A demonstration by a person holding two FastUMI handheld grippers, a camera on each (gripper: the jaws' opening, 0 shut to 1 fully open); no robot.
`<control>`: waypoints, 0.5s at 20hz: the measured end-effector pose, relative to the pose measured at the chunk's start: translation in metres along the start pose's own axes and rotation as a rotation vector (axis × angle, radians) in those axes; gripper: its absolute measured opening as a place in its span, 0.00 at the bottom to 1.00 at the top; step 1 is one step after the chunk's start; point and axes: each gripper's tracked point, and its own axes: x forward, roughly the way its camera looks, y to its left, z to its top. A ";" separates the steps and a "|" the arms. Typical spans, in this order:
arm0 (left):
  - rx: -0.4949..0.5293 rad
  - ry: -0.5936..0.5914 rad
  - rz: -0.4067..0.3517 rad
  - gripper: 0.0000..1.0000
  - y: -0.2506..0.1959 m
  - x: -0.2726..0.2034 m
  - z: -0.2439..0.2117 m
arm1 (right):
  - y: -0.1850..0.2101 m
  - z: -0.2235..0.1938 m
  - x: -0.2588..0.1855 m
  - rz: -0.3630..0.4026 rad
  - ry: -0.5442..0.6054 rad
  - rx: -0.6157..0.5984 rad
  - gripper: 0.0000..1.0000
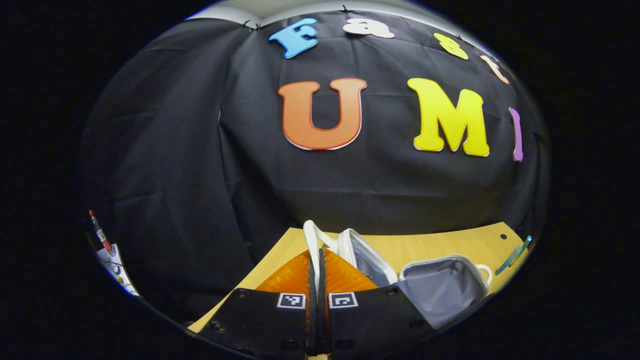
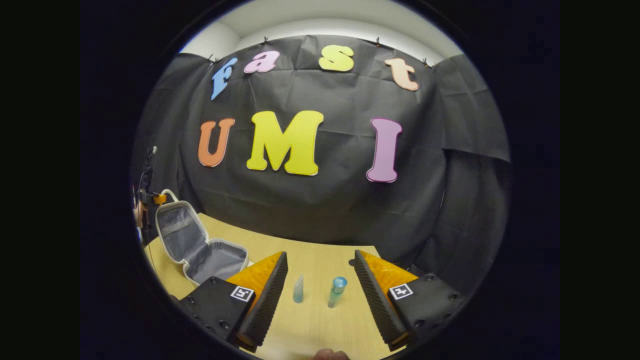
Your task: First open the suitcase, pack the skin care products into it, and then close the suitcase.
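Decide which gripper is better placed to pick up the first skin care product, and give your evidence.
Right, probably. The right gripper is open with two bottles standing on the table between its fingers. The left gripper is shut on the open suitcase's white handle.

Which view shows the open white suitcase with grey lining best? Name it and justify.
The right gripper view: the open white suitcase with grey lining sits whole on the wooden table, lid raised, both halves visible. The left gripper view shows it close but partly cut off behind the left gripper, whose jaws pinch the lid's handle.
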 end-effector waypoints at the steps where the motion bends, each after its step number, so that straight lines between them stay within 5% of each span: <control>1: -0.018 0.024 -0.007 0.03 0.013 0.018 -0.011 | 0.004 -0.001 -0.002 -0.004 0.008 -0.016 0.79; 10: -0.297 0.237 0.011 0.03 0.052 0.082 -0.141 | 0.020 -0.010 -0.002 -0.066 0.056 -0.039 0.80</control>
